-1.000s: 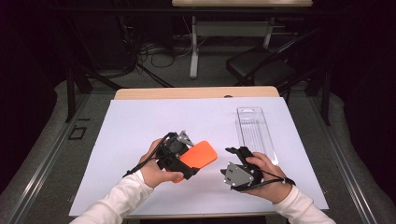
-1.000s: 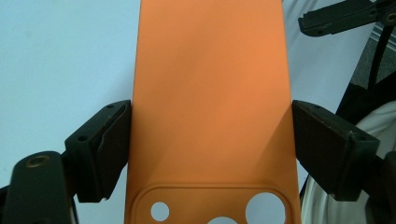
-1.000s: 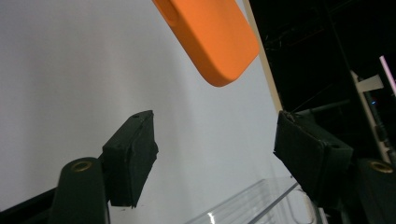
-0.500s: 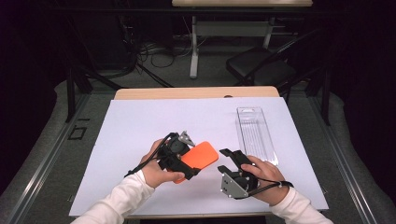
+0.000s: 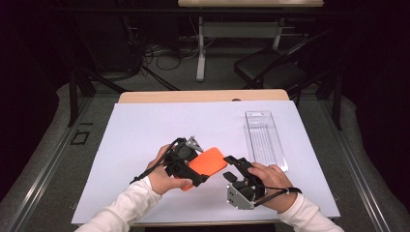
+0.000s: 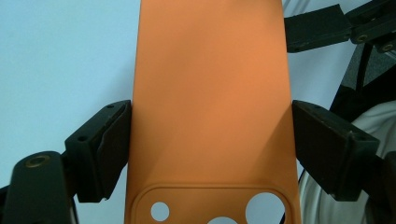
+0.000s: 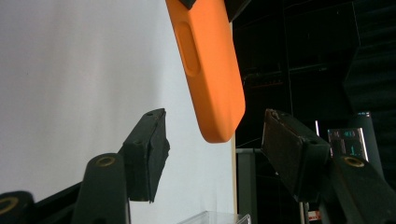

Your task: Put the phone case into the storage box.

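1. The left gripper [image 5: 193,169] has not moved; its jaws clamp the sides of the orange case [image 5: 207,164], held above the surface [image 5: 145,125].
2. The right gripper [image 5: 232,166] has turned toward the case, its jaws just narrowed, half open, holding nothing; the case's end lies just ahead.
3. The clear tray [image 5: 263,137] is unchanged.

Left gripper [image 6: 211,154]: black jaws at lower left and lower right of frame, pressed against the long edges of a matte orange silicone phone case [image 6: 210,93]. Case runs up the centre from bottom edge to top edge. Camera cutout with round holes sits at bottom centre. White tabletop [image 6: 65,56] behind, at left. Right gripper [image 6: 341,28] at upper right, apart from the case. White sleeve [image 6: 373,121] at right edge.
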The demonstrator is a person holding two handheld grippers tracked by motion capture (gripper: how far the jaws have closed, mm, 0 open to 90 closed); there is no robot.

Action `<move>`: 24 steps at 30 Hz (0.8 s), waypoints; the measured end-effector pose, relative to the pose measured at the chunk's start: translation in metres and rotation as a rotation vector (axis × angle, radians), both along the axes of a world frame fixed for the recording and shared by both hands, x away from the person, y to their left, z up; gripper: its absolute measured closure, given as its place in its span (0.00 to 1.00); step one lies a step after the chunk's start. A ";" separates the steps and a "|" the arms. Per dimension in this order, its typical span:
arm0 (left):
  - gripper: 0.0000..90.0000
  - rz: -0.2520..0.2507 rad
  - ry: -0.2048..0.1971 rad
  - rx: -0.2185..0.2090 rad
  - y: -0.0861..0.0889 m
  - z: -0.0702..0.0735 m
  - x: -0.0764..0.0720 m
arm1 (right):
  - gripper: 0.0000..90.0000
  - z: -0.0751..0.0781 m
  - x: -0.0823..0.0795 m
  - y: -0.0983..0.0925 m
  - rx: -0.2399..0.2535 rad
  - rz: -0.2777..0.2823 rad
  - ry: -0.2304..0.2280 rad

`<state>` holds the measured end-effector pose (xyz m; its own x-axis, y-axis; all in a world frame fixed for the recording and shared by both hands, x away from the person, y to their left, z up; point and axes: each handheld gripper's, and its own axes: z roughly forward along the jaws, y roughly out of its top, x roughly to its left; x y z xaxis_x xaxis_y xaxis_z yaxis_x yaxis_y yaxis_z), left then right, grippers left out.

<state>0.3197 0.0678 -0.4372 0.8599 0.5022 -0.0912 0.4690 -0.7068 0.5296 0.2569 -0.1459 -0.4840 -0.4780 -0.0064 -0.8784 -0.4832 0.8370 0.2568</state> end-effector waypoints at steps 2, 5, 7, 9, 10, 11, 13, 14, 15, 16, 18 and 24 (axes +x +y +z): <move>0.18 -0.004 0.001 0.004 -0.001 0.000 0.000 | 0.44 -0.001 0.000 0.000 0.002 -0.007 0.003; 0.18 -0.013 0.001 0.002 -0.003 0.000 0.000 | 0.44 -0.002 0.002 0.002 0.002 -0.003 0.014; 0.18 -0.019 0.003 0.004 -0.006 -0.001 -0.001 | 0.44 -0.004 0.001 0.003 -0.006 -0.007 0.011; 0.18 -0.027 0.004 0.004 -0.007 -0.001 -0.002 | 0.45 -0.003 0.002 0.004 -0.018 -0.004 0.005; 0.18 -0.029 0.006 0.003 -0.009 -0.001 -0.002 | 0.45 -0.004 0.002 0.004 -0.017 -0.014 0.017; 0.18 -0.032 0.007 0.003 -0.009 -0.001 -0.003 | 0.46 -0.005 0.002 0.005 -0.013 -0.015 0.021; 0.18 -0.038 0.009 0.004 -0.011 0.000 -0.004 | 0.47 -0.005 0.003 0.006 -0.014 -0.001 0.011; 0.18 -0.039 0.011 0.001 -0.011 0.000 -0.005 | 0.48 -0.006 0.003 0.006 -0.008 0.010 0.007; 0.18 -0.041 0.010 -0.001 -0.012 0.000 -0.005 | 0.49 -0.006 0.003 0.006 -0.004 0.017 -0.001; 0.18 -0.043 0.011 -0.002 -0.012 0.000 -0.006 | 0.49 -0.006 0.003 0.006 -0.010 0.026 -0.011; 0.18 -0.047 0.014 -0.002 -0.013 0.000 -0.007 | 0.49 -0.006 0.003 0.006 -0.011 0.011 -0.014; 0.18 -0.052 0.019 -0.003 -0.016 0.000 -0.008 | 0.50 -0.010 0.003 0.008 -0.040 0.007 -0.040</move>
